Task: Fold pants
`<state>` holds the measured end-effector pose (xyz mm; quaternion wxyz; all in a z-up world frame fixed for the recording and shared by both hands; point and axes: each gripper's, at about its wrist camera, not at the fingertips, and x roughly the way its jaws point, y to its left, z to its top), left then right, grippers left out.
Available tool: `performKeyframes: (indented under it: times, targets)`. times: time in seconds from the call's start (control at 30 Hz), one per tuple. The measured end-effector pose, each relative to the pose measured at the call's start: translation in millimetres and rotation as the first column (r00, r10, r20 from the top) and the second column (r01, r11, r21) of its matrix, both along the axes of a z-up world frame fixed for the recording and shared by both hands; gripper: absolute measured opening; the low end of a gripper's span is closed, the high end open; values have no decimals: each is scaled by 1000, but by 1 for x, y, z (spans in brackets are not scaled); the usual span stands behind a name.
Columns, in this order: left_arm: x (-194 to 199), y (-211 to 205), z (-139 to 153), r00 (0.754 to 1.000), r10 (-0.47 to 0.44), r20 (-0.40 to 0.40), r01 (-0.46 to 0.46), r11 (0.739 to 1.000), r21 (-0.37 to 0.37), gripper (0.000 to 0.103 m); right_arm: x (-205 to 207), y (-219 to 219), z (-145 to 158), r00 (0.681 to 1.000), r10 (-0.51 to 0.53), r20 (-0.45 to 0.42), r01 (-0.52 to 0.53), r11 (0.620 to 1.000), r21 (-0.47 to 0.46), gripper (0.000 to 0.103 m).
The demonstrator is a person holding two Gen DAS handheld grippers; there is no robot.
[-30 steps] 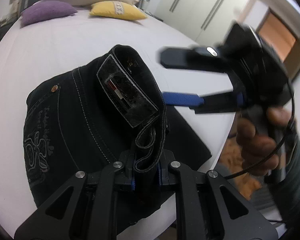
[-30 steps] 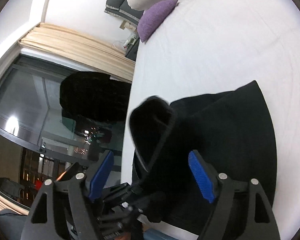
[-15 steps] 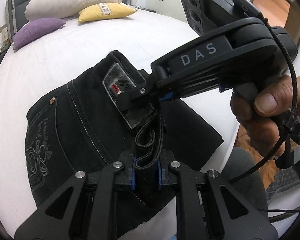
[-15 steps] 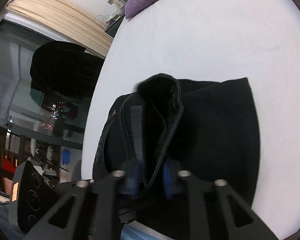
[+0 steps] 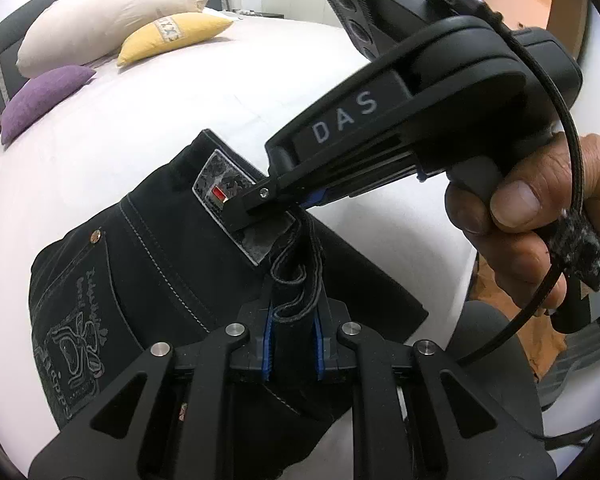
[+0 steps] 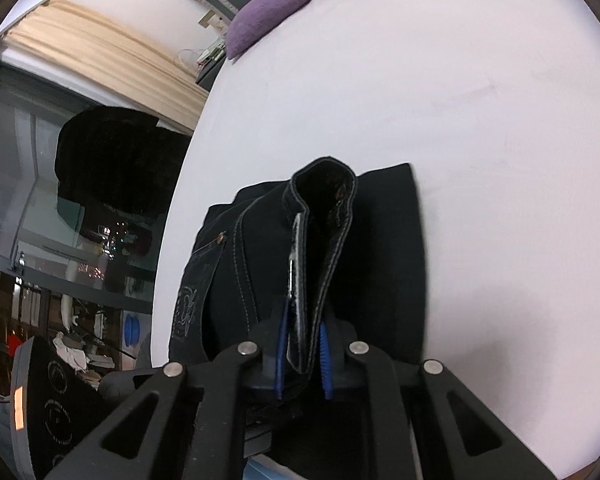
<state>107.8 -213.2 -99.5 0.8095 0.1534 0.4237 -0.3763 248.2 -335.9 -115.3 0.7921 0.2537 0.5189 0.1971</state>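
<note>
On the bed (image 5: 140, 128), both grippers apparently pinch the pants (image 5: 148, 264) waistband.

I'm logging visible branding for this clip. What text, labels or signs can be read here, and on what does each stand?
"DAS": white letters on the side of the right gripper, seen from the left wrist.
Embroidered lettering on the back pocket of the black pants: too distorted to read.
Waistband patch: red mark, text unreadable.
Yellow pillow: patterned tag, unreadable.

Left wrist view close above pants (image 5: 148, 280), facing pillows (image 5: 100, 36) upper left, right wrist view equally close, angled down over bed (image 6: 460, 120), both sharing waistband, purple pillow
</note>
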Motion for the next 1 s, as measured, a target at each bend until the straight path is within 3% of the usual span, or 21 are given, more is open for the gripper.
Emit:
performKeyframes:
  times: [0.3, 0.43, 0.53, 0.67, 0.7, 0.77, 0.9, 1.0]
  targets:
    - [-14, -6, -18, 1000, -21, 11, 20, 1000, 12, 13, -2, -23, -25, 999, -32, -24, 33, 998, 45, 15]
    - [-16, -6, -25, 1000, -25, -2, 25, 1000, -9, 27, -1, -26, -37, 999, -41, -27, 43, 996, 75, 15]
    - [-17, 7, -21, 998, -33, -52, 30, 998, -52, 28, -2, -31, -44, 999, -40, -14, 41, 992, 117, 16]
    - [-24, 49, 1, 988, -40, -148, 13, 985, -174, 30, -5, -42, -48, 999, -51, -17, 54, 984, 170, 21]
    - [-27, 64, 10, 991, -33, -131, 7, 980, -197, 33, -7, -45, -46, 998, -64, -20, 66, 983, 169, 23]
    - [-27, 97, 22, 995, 17, -95, -39, 970, -242, 70, -11, -50, -35, 995, -95, -8, 95, 988, 122, 26]
    - [-6, 143, 27, 986, 135, -97, -157, 949, -273, 72, -23, -53, -2, 989, -143, 38, 142, 990, 25, 28]
    - [14, 169, 22, 969, 206, -137, -239, 923, -303, 72, -28, -37, 28, 987, -112, 112, 106, 993, 61, 28]
